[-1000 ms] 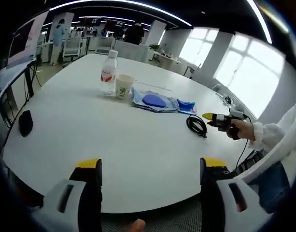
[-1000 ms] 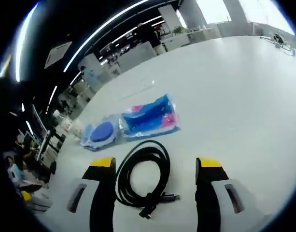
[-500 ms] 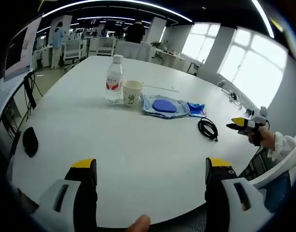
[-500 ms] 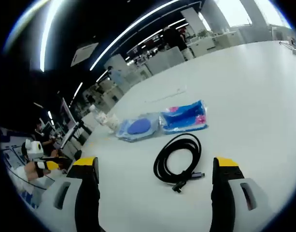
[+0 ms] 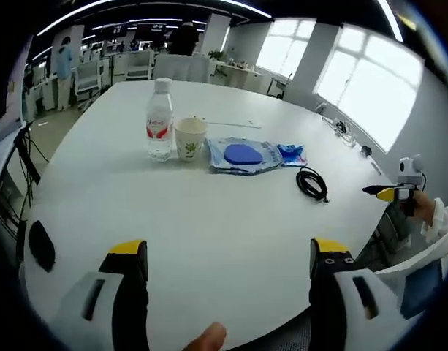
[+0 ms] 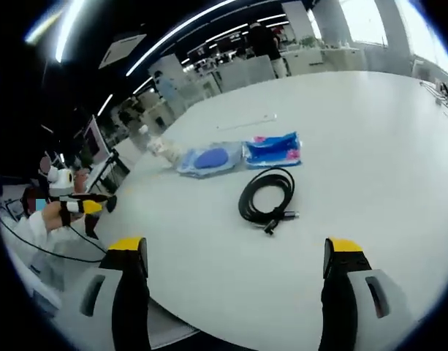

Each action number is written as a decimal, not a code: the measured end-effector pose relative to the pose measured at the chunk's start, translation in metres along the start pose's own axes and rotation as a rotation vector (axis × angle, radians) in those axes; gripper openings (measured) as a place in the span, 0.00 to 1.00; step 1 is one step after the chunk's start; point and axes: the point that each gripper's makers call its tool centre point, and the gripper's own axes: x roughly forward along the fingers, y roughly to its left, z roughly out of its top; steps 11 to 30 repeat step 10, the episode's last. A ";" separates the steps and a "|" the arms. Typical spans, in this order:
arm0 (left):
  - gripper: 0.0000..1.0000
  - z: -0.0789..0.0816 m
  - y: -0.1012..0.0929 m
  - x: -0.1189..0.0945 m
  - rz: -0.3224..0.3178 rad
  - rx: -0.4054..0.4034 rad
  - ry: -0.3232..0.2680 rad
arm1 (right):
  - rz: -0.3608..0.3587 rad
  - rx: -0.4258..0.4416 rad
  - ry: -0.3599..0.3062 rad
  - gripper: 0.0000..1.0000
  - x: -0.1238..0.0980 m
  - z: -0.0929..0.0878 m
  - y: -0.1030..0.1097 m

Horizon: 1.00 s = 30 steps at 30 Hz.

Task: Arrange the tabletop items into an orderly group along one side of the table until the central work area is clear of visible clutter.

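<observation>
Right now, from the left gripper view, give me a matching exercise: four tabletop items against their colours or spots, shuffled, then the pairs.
Things
1. water bottle
2. paper cup
3. coiled cable
4. dark mouse

Descriptions
A. black loop, at the right-hand end of the row
B. alone near the table's left edge
C. clear with a red label, upright
D. pale with a leaf print, between the bottle and the blue packet

Pairs: 1-C, 2-D, 3-A, 4-B

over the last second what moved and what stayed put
The right gripper drew back from the coiled black cable, jaws open and empty. Cable, clear plastic water bottle, paper cup and blue packets stayed put on the white table.
</observation>
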 end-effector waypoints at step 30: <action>0.92 -0.009 0.001 -0.005 -0.024 0.033 0.017 | -0.004 -0.006 -0.035 0.97 -0.003 -0.004 0.013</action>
